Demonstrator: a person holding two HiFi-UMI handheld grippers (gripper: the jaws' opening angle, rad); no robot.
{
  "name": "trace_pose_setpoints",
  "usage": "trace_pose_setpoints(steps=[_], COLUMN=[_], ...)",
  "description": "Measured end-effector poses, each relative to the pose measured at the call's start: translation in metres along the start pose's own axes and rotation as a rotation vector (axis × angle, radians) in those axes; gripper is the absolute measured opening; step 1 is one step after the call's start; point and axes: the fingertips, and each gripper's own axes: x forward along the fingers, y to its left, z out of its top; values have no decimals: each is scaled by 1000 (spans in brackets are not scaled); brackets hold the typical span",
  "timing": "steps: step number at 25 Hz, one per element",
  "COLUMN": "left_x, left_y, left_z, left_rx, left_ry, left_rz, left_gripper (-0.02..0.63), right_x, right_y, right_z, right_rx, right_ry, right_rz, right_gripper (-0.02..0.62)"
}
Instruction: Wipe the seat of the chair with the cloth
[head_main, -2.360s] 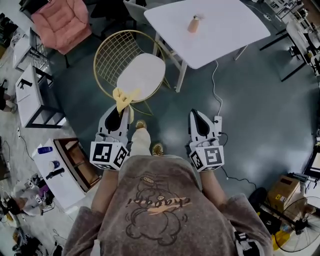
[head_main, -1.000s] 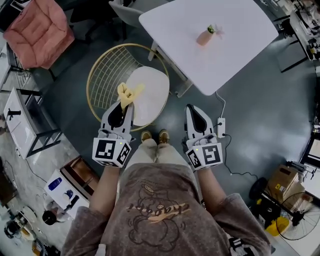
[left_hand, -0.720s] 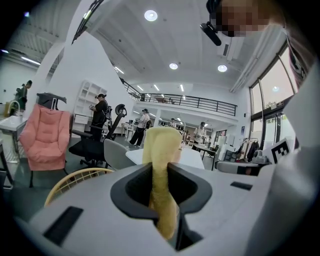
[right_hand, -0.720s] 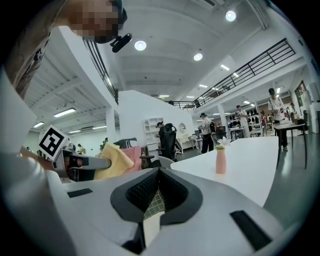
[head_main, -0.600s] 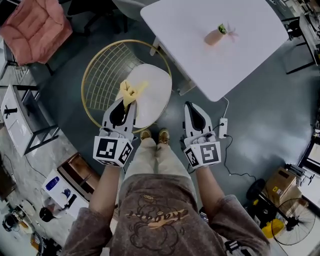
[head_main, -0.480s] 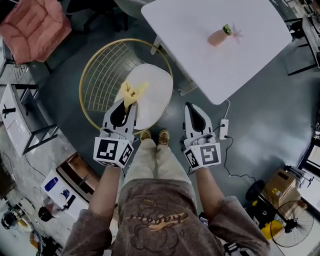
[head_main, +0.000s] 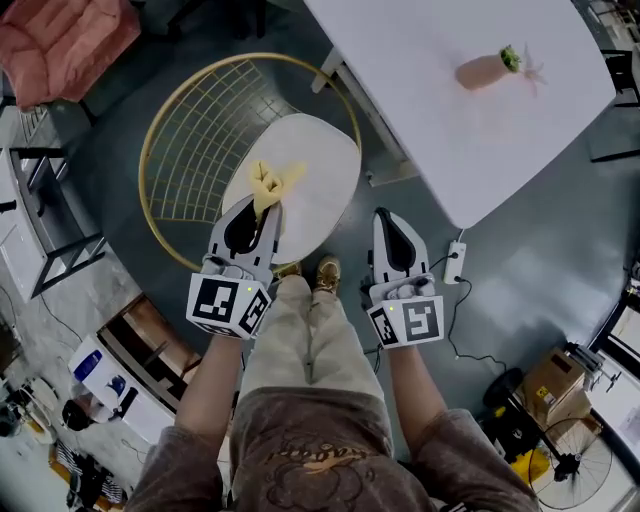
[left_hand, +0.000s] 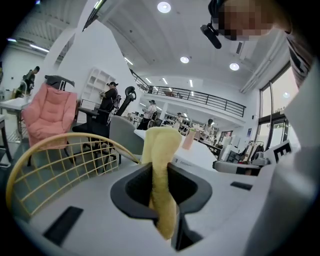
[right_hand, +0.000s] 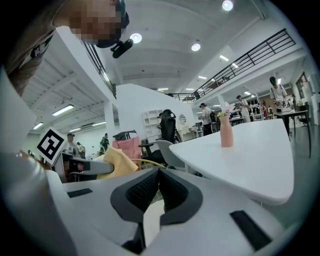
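Note:
A gold wire chair with a round white seat stands in front of me. My left gripper is shut on a yellow cloth, held over the seat's near left part. In the left gripper view the cloth sticks up between the jaws, with the chair's wire back at the left. Beside the seat's right edge, over the floor, my right gripper is shut with nothing in it. The right gripper view shows its jaws closed together, with the cloth at the left.
A white table with a pink vase stands to the right of the chair. A power strip and cable lie on the floor by my right gripper. A pink armchair is at the far left, shelving at the left.
I have stepped closer to the chair: seat and table have shifted toward me in the head view. The cloth now hangs over the seat. Both grippers have kept their states.

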Motion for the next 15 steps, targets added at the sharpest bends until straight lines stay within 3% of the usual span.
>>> trace_pose_setpoints(steps=[9, 15], left_x=[19, 53], left_y=[12, 72], left_z=[-47, -65], left_rx=[16, 25], left_ry=[60, 89], left_rz=[-17, 76], left_gripper=[72, 72], right_x=[5, -5], right_y=[5, -4], right_z=[-34, -52], right_rx=[16, 26], right_ry=[22, 42], right_rz=[24, 2], right_gripper=[26, 26])
